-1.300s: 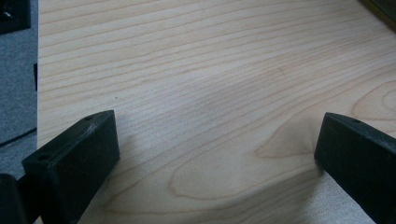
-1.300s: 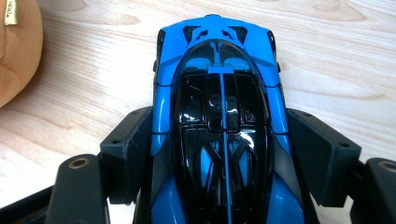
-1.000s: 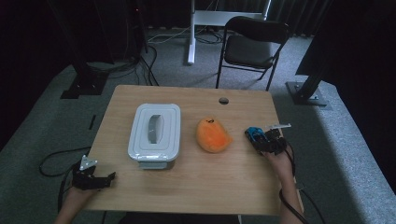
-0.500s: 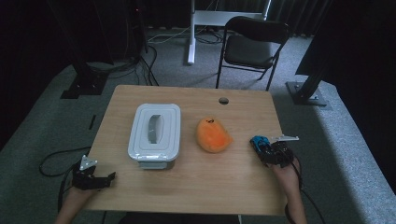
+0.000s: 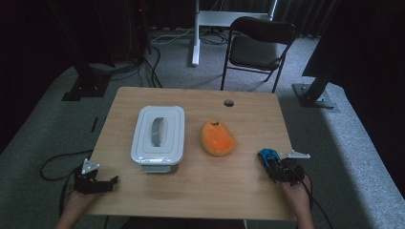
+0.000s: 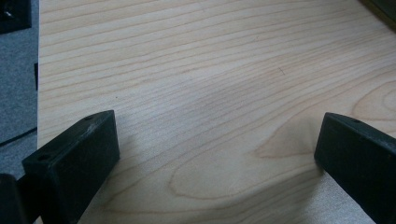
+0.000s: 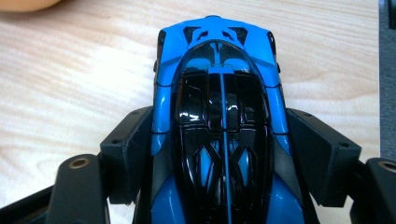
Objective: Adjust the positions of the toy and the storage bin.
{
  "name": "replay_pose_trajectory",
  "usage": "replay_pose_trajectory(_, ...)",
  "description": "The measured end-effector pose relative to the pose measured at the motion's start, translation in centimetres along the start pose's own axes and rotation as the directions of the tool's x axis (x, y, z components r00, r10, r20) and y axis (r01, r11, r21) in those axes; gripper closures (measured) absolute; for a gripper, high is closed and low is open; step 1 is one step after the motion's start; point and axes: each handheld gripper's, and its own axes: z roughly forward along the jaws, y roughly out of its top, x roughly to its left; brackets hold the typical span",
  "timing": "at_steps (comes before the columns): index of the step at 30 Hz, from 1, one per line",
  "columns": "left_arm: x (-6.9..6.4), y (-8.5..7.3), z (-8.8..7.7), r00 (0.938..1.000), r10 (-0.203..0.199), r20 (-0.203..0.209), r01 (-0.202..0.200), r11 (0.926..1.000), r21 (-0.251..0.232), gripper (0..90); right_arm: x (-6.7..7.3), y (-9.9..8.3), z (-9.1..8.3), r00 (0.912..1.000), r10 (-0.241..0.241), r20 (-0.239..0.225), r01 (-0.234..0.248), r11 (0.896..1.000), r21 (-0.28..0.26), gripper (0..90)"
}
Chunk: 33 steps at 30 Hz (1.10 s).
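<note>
A dim room with grey carpet and a black folding chair [image 5: 258, 45] at twelve o'clock surrounds a pale wooden table [image 5: 191, 200]. On it, a white lidded container [image 5: 158, 138] sits left of centre, and an orange plush toy [image 5: 217, 138] lies just beside it at its three o'clock. From the toy's four o'clock, near the table's right edge, the right gripper [image 5: 268, 160] points toward eleven o'clock, its hand [image 5: 296, 191] coming in low from the bottom; its jaws are clamped on the flanks of a blue toy car [image 7: 219, 107], whose nose sticks out ahead of the pads. At seven o'clock, the left gripper [image 5: 107, 183] rests at the table's near-left corner, aimed toward three o'clock, jaws spread wide over bare wood.
</note>
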Motion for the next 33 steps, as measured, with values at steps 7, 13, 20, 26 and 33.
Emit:
replay_pose_trajectory(7, 0.0, 0.0, 0.0, 1.0, 0.0, 0.0, 0.0, 1.0, 0.0, 0.3, 0.9, -1.5, -0.9, 1.0, -0.001, 0.009, 0.001, 1.0, 0.013, 26.6)
replay_pose_trajectory(13, 0.0, 0.0, 0.0, 1.0, 0.0, 0.0, 0.0, 1.0, -0.002, 0.3, 1.4, -2.5, -1.4, 0.9997, -0.004, 0.023, 0.004, 1.0, 0.013, 26.6)
replay_pose_trajectory(20, 0.0, 0.0, 0.0, 1.0, -0.001, -0.001, 0.001, 1.0, -0.001, 0.3, 1.5, -3.5, -1.4, 0.9995, 0.018, 0.025, -0.019, 1.0, 0.015, 26.6)
replay_pose_trajectory(26, 0.0, 0.0, 0.0, 1.0, -0.001, -0.001, 0.001, 1.0, -0.002, 0.3, 2.1, -4.5, -1.3, 0.9995, 0.019, 0.026, -0.019, 1.0, 0.015, 26.5)
replay_pose_trajectory(33, 0.0, 0.0, 0.0, 1.0, -0.001, -0.001, 0.001, 1.0, -0.002, 0.3, 2.4, -5.6, -1.4, 0.9982, 0.046, 0.039, -0.046, 0.999, -0.004, 26.5)
